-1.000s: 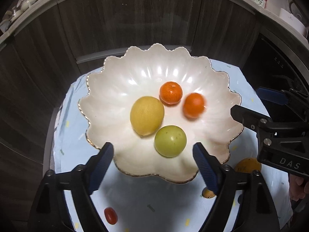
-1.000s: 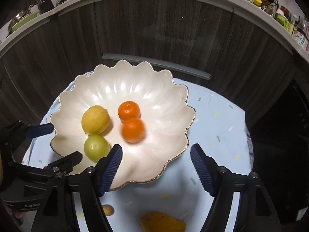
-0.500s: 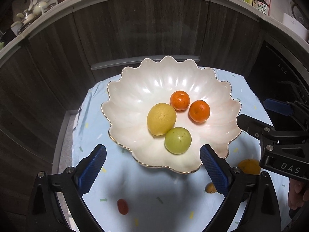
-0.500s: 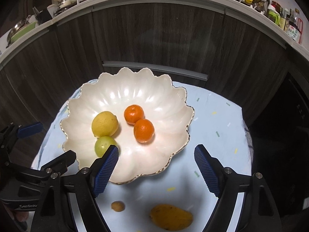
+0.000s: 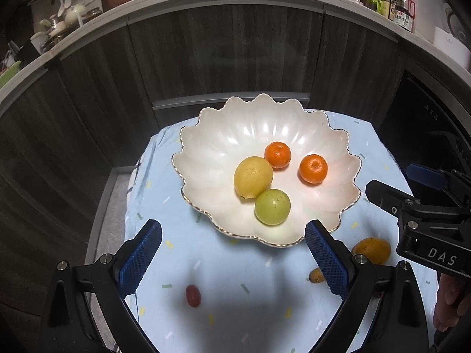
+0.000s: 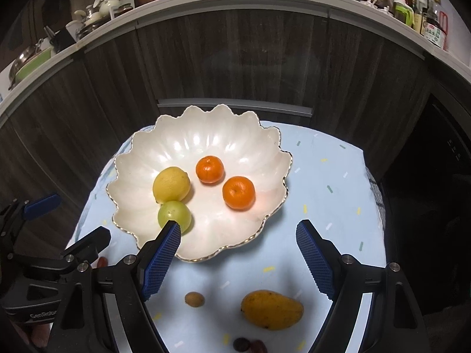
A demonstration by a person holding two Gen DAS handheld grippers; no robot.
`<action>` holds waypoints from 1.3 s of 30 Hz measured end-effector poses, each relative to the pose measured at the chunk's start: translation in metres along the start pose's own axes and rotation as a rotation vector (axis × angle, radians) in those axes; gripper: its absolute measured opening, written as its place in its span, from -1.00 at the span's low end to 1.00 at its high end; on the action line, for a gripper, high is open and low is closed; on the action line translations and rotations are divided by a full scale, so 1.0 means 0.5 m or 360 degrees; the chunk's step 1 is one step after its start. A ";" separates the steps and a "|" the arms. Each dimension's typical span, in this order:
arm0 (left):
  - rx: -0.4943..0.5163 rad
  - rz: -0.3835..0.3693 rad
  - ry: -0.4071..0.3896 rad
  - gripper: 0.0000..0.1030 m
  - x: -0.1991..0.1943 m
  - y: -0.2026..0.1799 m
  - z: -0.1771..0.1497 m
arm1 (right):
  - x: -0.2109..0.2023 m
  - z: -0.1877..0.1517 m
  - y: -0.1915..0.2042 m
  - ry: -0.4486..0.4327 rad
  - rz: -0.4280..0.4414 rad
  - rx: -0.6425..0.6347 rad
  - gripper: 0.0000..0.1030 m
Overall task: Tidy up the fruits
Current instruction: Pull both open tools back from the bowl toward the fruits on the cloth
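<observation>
Four fruits lie in the scalloped bowl [image 5: 265, 135]: a lemon [image 5: 253, 177], a green fruit [image 5: 272, 206] touching it, and two oranges [image 5: 277, 155] [image 5: 313, 168]. Since a second ago both grippers have pulled back and up, so the bowl looks smaller. The left gripper [image 5: 234, 259] has just been opening; its jaws stand wide apart, empty. The right gripper [image 6: 240, 260] is also spread and empty. On the blue cloth [image 6: 329, 176], the mango [image 6: 271, 309], a small brown fruit [image 6: 194, 299] and a red one [image 5: 193, 295] lie near the bowl's front rim; bare cloth lies right of the bowl.
</observation>
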State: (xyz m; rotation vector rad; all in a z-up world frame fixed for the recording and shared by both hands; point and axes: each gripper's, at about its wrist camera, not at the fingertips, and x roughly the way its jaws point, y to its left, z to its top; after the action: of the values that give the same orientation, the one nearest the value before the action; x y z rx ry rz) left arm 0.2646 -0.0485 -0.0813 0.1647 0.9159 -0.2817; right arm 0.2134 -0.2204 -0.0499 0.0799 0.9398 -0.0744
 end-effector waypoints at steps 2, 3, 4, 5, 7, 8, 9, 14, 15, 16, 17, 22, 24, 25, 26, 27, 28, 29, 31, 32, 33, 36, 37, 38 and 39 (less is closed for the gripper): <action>-0.0006 0.0001 -0.0009 0.93 -0.009 -0.002 -0.005 | -0.008 -0.005 -0.004 -0.0011 -0.0005 0.0007 0.58; -0.0003 0.0003 -0.0015 0.93 -0.015 -0.005 -0.007 | -0.014 -0.009 -0.006 -0.0016 -0.0012 0.0010 0.58; 0.0000 0.0006 -0.0019 0.93 -0.019 -0.007 -0.010 | -0.020 -0.014 -0.008 -0.0019 -0.0017 0.0013 0.58; 0.0001 0.0009 -0.0024 0.93 -0.023 -0.009 -0.012 | -0.024 -0.016 -0.010 -0.0020 -0.0019 0.0017 0.58; -0.0001 0.0010 -0.0030 0.93 -0.030 -0.013 -0.018 | -0.031 -0.026 -0.014 -0.0017 -0.0016 0.0025 0.58; -0.0006 0.0014 -0.0031 0.93 -0.033 -0.015 -0.023 | -0.034 -0.030 -0.015 -0.0015 -0.0016 0.0026 0.58; -0.0018 0.0019 -0.0029 0.93 -0.036 -0.016 -0.028 | -0.037 -0.034 -0.016 -0.0013 -0.0016 0.0029 0.58; -0.0047 0.0030 -0.0013 0.93 -0.042 -0.017 -0.056 | -0.049 -0.048 -0.019 -0.0018 -0.0023 0.0027 0.58; -0.0051 0.0031 -0.0010 0.93 -0.044 -0.017 -0.060 | -0.051 -0.050 -0.019 -0.0020 -0.0026 0.0023 0.58; -0.0057 0.0030 -0.0007 0.93 -0.046 -0.016 -0.066 | -0.054 -0.053 -0.017 -0.0021 -0.0031 0.0017 0.58; -0.0058 0.0031 -0.0007 0.93 -0.048 -0.017 -0.071 | -0.055 -0.055 -0.016 -0.0021 -0.0032 0.0015 0.58; -0.0058 0.0041 -0.0014 0.93 -0.059 -0.020 -0.090 | -0.064 -0.073 -0.016 -0.0010 -0.0024 0.0011 0.58; -0.0047 0.0052 -0.0019 0.93 -0.062 -0.022 -0.096 | -0.065 -0.080 -0.017 -0.0004 -0.0022 0.0014 0.58; -0.0045 0.0051 -0.0021 0.93 -0.064 -0.023 -0.099 | -0.066 -0.084 -0.016 -0.0002 -0.0022 0.0014 0.58; -0.0046 0.0051 -0.0020 0.93 -0.064 -0.023 -0.102 | -0.068 -0.089 -0.016 0.0000 -0.0023 0.0012 0.58; -0.0046 0.0052 -0.0018 0.93 -0.065 -0.023 -0.104 | -0.069 -0.092 -0.016 0.0002 -0.0024 0.0010 0.58; -0.0043 0.0055 -0.0017 0.93 -0.066 -0.023 -0.108 | -0.070 -0.096 -0.015 0.0004 -0.0027 0.0009 0.58; -0.0042 0.0057 -0.0017 0.93 -0.066 -0.024 -0.110 | -0.070 -0.100 -0.015 0.0005 -0.0030 0.0009 0.58; -0.0039 0.0063 -0.0012 0.93 -0.067 -0.023 -0.118 | -0.071 -0.108 -0.012 0.0007 -0.0033 0.0004 0.58; -0.0038 0.0065 -0.0011 0.93 -0.068 -0.023 -0.122 | -0.071 -0.112 -0.010 0.0007 -0.0036 0.0003 0.58; -0.0036 0.0071 -0.0013 0.93 -0.069 -0.023 -0.127 | -0.071 -0.117 -0.009 0.0006 -0.0041 0.0000 0.58; -0.0015 0.0095 -0.0032 0.93 -0.072 -0.021 -0.143 | -0.074 -0.132 0.000 -0.0011 -0.0080 -0.0019 0.58; -0.0004 0.0118 -0.0050 0.93 -0.074 -0.020 -0.150 | -0.075 -0.137 0.003 -0.0018 -0.0093 -0.0023 0.58; 0.0005 0.0139 -0.0071 0.93 -0.077 -0.018 -0.157 | -0.076 -0.141 0.005 -0.0025 -0.0101 -0.0025 0.58; 0.0006 0.0142 -0.0080 0.92 -0.078 -0.017 -0.159 | -0.077 -0.145 0.009 -0.0031 -0.0105 -0.0028 0.58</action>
State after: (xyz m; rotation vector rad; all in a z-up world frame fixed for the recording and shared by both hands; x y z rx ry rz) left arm 0.1793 -0.0292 -0.0980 0.2003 0.8560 -0.2039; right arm 0.1329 -0.2077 -0.0613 0.0318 0.9234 -0.1276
